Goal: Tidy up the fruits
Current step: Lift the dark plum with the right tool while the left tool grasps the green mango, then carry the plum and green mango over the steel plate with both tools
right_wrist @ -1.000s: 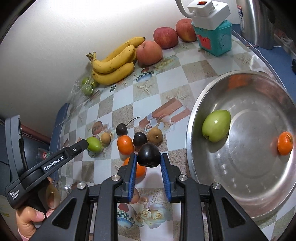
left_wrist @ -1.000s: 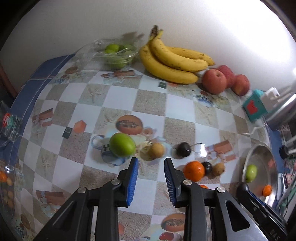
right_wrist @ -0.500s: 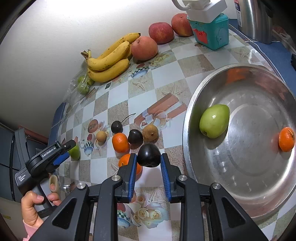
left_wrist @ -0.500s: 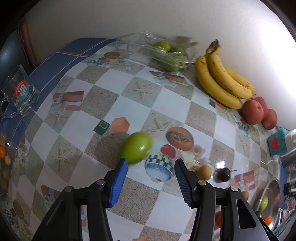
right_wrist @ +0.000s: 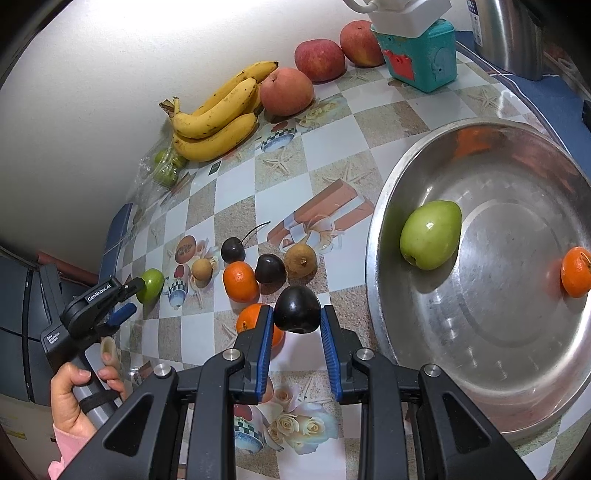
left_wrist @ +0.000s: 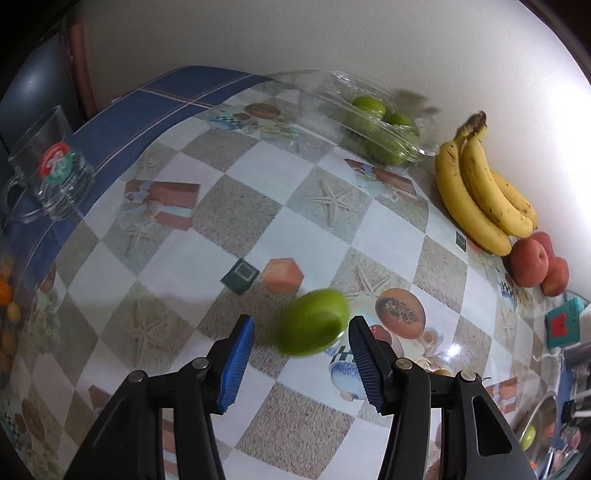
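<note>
Bystanders on the checkered tablecloth

A glass mug stands at nine o'clock in the left wrist view; a teal box and steel kettle at one o'clock in the right.

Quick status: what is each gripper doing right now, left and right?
Left gripper: open, jaws either side of the loose green fruit, not gripping it.
Right gripper: shut on the dark plum.

The left gripper body reads "GenRobot.AI"; its other small label is illegible.
</note>
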A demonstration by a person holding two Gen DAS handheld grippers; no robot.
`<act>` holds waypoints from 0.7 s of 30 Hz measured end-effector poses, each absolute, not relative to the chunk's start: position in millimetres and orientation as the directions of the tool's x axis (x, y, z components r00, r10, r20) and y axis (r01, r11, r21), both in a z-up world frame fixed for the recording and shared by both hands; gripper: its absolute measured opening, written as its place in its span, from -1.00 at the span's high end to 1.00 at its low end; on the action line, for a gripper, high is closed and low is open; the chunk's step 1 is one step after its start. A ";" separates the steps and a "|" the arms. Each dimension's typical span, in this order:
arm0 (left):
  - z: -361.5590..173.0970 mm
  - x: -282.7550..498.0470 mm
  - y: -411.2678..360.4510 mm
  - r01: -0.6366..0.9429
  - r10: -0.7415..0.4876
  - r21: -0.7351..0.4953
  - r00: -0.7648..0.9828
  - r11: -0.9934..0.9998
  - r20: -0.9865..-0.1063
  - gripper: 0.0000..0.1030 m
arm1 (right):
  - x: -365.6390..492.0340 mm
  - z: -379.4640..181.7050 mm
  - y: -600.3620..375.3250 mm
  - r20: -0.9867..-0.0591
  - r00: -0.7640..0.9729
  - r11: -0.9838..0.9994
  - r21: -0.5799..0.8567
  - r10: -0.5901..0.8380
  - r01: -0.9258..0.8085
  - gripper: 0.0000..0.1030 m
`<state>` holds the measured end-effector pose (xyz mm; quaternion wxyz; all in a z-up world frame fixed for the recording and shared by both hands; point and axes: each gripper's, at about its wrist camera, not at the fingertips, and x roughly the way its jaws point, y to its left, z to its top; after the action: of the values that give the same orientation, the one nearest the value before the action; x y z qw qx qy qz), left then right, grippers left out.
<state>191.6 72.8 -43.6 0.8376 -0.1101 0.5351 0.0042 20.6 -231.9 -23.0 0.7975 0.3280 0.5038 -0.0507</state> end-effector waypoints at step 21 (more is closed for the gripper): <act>-56.6 203.3 53.5 -0.038 -0.083 -0.104 0.362 0.994 -0.928 0.10 | 26.2 -22.1 -227.0 -0.843 0.480 0.796 0.455 0.242 0.399 0.48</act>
<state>203.3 53.5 -56.6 0.8234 -0.0538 0.5647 -0.0136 26.2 -227.0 -22.1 0.8002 0.3158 0.5074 -0.0493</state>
